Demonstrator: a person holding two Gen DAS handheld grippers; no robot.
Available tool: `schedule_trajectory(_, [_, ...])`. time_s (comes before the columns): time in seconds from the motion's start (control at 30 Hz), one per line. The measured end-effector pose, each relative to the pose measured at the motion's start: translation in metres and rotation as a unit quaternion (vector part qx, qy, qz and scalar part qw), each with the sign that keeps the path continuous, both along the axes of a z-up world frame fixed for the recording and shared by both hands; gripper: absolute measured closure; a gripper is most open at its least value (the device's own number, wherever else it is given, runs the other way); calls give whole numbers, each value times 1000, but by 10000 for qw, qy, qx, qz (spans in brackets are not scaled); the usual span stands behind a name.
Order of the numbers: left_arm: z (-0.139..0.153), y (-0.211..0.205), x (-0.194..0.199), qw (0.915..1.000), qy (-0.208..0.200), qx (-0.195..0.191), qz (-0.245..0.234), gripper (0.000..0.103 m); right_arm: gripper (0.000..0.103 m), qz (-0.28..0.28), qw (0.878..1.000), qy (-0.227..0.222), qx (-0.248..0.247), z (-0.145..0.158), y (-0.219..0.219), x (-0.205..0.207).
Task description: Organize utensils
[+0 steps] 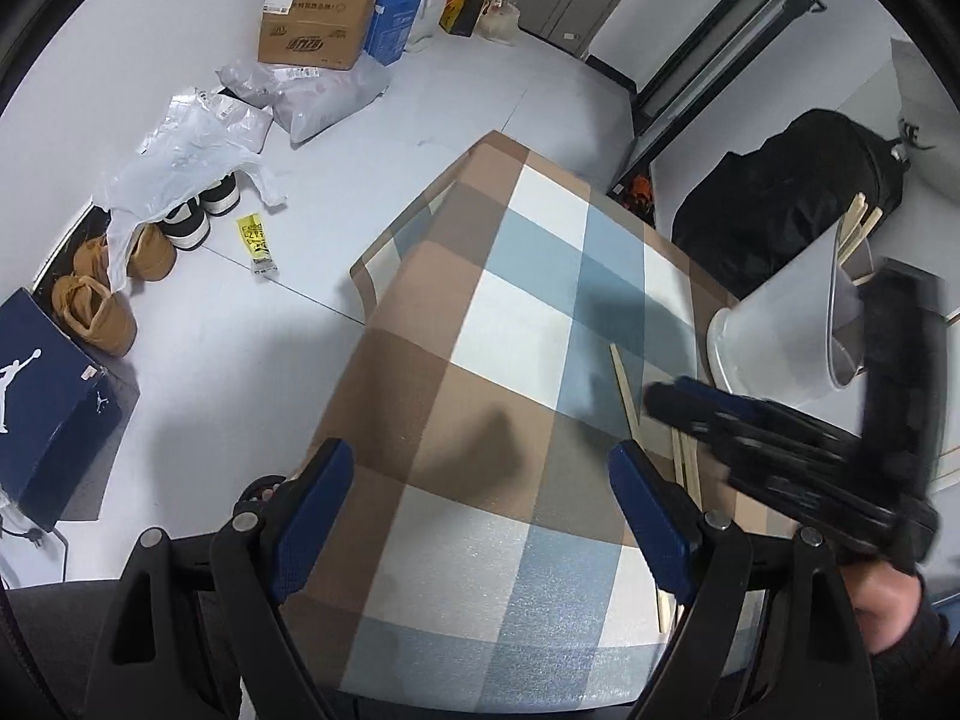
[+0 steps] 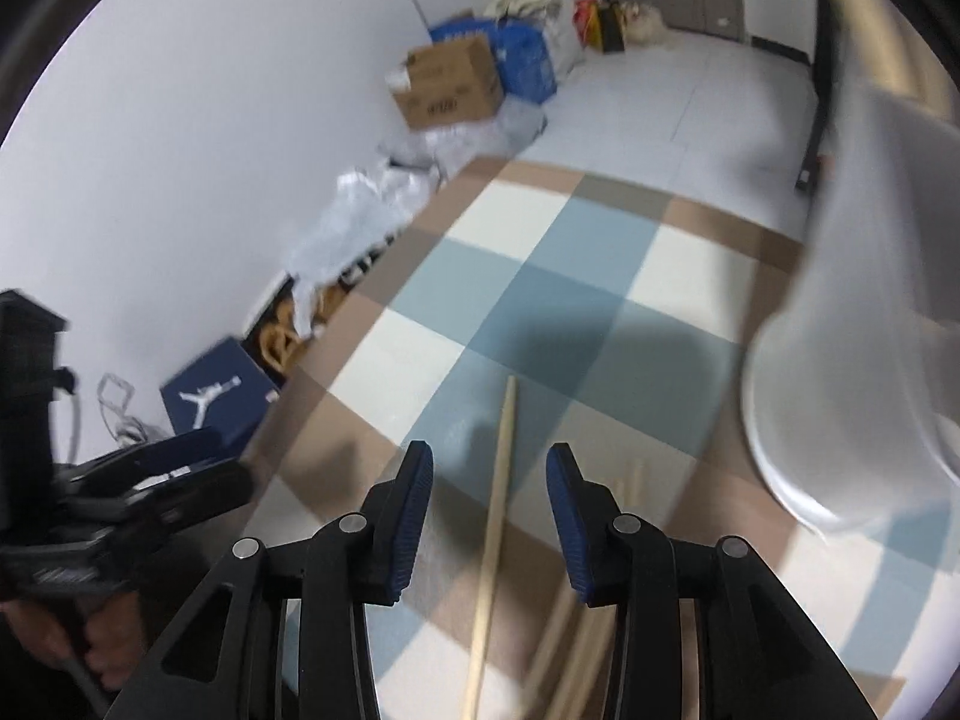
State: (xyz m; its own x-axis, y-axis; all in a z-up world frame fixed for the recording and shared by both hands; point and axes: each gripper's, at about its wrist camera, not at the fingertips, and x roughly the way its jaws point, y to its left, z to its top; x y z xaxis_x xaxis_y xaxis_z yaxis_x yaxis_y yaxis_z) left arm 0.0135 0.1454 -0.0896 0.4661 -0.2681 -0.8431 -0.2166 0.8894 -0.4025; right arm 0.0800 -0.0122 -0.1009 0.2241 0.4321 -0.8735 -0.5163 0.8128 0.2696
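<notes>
Checked cloth covers the table (image 2: 540, 276); loose chopsticks (image 2: 495, 516) lie near its right edge, beside a translucent holder (image 1: 780, 336) tipped on its side with a few sticks inside. Right gripper (image 2: 489, 510) straddles one chopstick, jaws parted and untouching, apparently lining up a pick. Left gripper (image 1: 480, 504) hangs wide, empty.

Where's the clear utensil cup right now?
The clear cup stands at the checked table's right edge in the left wrist view, with loose chopsticks lying just left of its base.
</notes>
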Motion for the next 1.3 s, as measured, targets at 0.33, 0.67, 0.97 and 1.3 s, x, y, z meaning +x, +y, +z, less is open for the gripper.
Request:
schedule_trajectory(0.33, [0,7,5,9999,-23,-4,-158,19,90,225,9940,-300,-1025,-25,33,9])
schedule_trajectory(0.67, [2,4,3,9997,-67,118,-209,19,98,67,9933,-799,-828,-8,24,-4])
schedule_trajectory(0.97, [-6,-22,8,9982,77,368,-465,19,98,-215,9892,-1446,-138,54,-9,-25])
schedule_trajectory(1.3, [-9,-72,9,9919,205,813,-950,19,98,-816,9759,-1957,511,99,-82,-56])
